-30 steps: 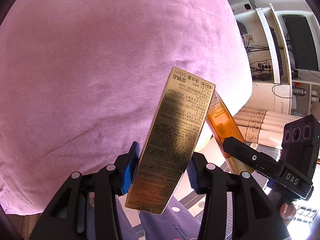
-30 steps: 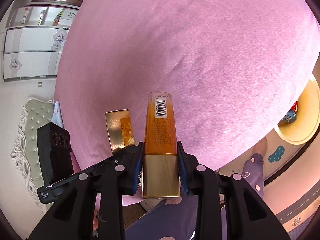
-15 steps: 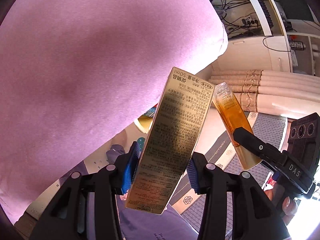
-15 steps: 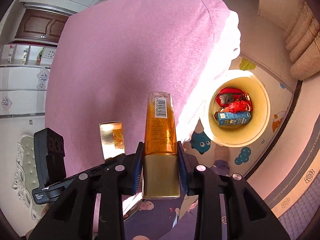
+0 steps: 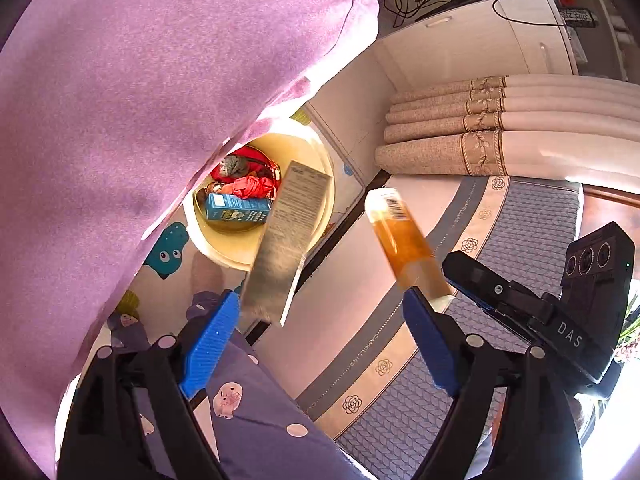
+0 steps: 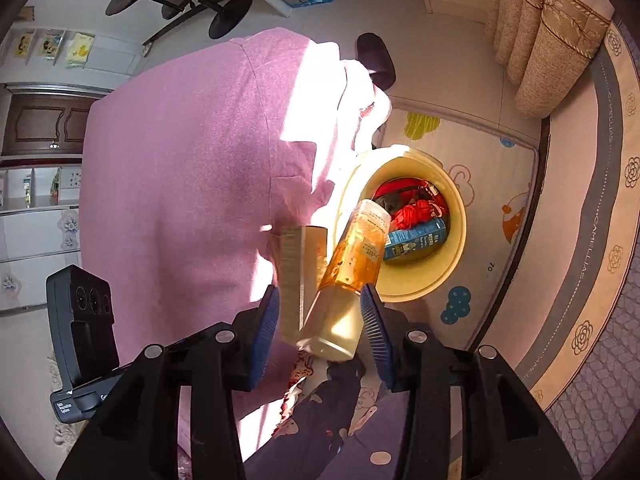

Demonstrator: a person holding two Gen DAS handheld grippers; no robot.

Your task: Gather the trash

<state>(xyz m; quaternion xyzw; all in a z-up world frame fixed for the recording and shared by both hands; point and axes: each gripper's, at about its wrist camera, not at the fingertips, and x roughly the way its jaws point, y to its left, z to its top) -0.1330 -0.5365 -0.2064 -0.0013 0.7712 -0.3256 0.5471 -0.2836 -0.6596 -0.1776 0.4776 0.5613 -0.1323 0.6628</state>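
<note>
The bin (image 6: pixel 456 248) is the place the trash has to go. It is pale yellow and round, and it sits on the floor just beside the pink bed cover (image 5: pixel 140 92). Inside it lie a blue carton (image 5: pixel 234 208) and some red stuff (image 5: pixel 252 184).

The left gripper (image 5: pixel 320 336) has its 2 blue pads spread wide. The gold box (image 5: pixel 286 240) is blurry and looks loose, close to the left pad, and I cannot tell if they touch. Its long side points up and away, toward the bin.

The right gripper (image 6: pixel 320 320) is wide too. The orange bottle (image 6: pixel 348 272) sits between its pads but leans over, with its top end toward the bin. It looks let go, not squeezed.

In both views the bin is straight ahead of the pads and lower down. The gold box lies nearer its rim on the bed side. I think both things are dropping in.
</note>
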